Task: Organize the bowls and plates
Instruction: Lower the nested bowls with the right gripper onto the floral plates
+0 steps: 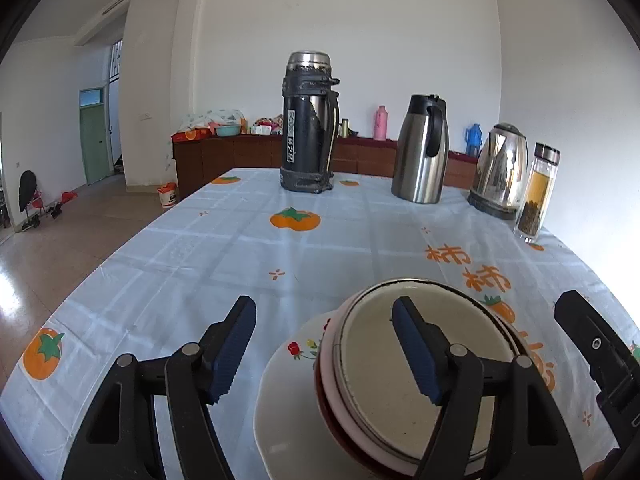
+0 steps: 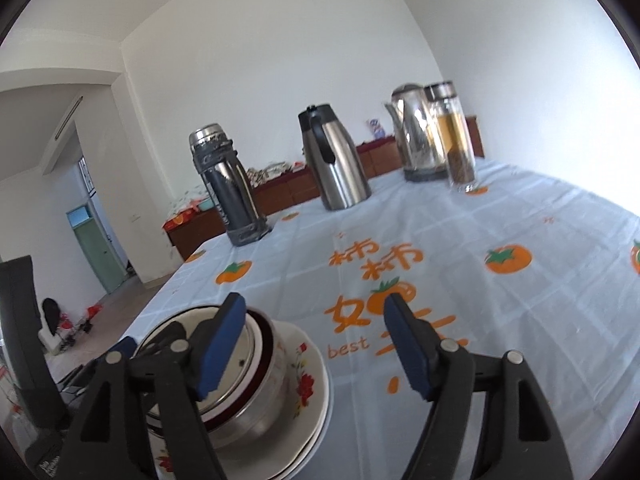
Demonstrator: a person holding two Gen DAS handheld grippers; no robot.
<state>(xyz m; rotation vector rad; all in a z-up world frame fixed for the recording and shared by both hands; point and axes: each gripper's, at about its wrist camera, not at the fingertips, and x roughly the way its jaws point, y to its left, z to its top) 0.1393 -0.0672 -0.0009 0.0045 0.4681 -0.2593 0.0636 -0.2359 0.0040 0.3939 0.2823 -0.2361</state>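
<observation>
Bare tablecloth (image 1: 224, 256) lies open ahead of the stacked bowls (image 1: 400, 372), while flask (image 1: 308, 124), jug (image 1: 422, 150), kettle (image 1: 500, 168) and bottle (image 1: 538, 192) block the far edge.

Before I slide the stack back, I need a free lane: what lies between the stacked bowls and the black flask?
Only bare tablecloth with its printed persimmons lies between the stacked bowls and the black flask, as the left wrist view shows.

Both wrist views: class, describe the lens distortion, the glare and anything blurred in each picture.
Left wrist view: fisheye bends the tablecloth edges and walls, dark corners; sharp glare on the steel kettle; floor at left is washed out. Right wrist view: same curving, the horizon tilted; the kettle and glass bottle look slightly soft; stacked bowls near the lens stay fairly clear.
</observation>
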